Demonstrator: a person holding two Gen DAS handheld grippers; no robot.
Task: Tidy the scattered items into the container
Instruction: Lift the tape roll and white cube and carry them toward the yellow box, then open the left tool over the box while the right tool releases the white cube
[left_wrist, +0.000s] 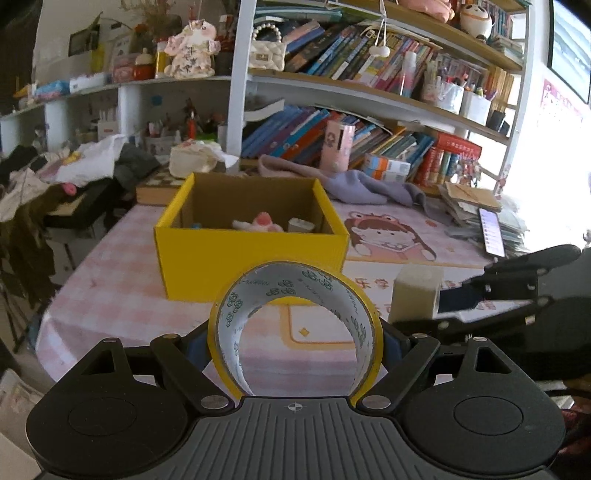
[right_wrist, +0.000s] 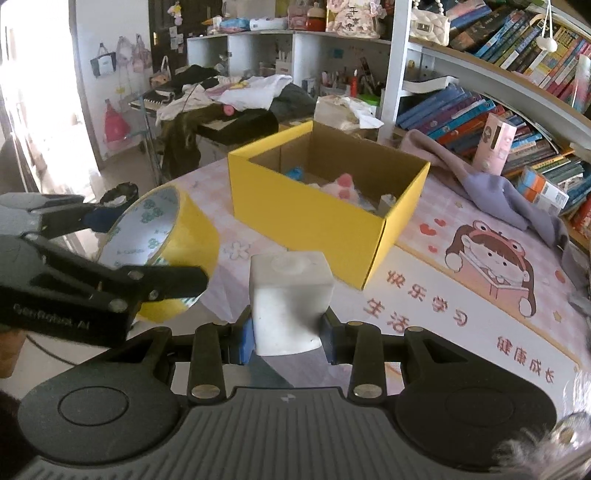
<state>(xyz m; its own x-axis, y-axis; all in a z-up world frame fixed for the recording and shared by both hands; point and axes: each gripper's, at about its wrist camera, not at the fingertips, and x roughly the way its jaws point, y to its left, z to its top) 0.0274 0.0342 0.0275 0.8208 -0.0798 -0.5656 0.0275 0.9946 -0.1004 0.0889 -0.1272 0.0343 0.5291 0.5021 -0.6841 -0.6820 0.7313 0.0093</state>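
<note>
Both hands are loaded. The left tongs (left_wrist: 295, 343) stand wide, their blue pads pinching a roll of yellow adhesive tape (left_wrist: 295, 325) by its outer sides, the roll upright with its printed white inner face and hollow core turned to the camera. Seen from the right wrist, that same tape roll (right_wrist: 166, 243) hangs above the desk's near left edge, clamped in the black fingers of the left tongs (right_wrist: 147, 254).

The right tongs (right_wrist: 288, 332) sit much narrower, squeezing a small white squarish plastic bottle (right_wrist: 290, 302) between blue pads, its flat top with a round cap mark facing forward. The left wrist view catches that bottle (left_wrist: 417, 295) off to the right, held in the right tongs (left_wrist: 436, 306).

Straight ahead of both stands the open yellow cardboard box (left_wrist: 251, 254) on the pink checked cartoon-print desk cover (left_wrist: 122, 288). Inside lie a pink and white plush toy (left_wrist: 258, 223), a small blue item (right_wrist: 295, 172) and a pale little block (left_wrist: 301, 225). Both held things are just short of the box's near wall, not yet over its opening.
</note>
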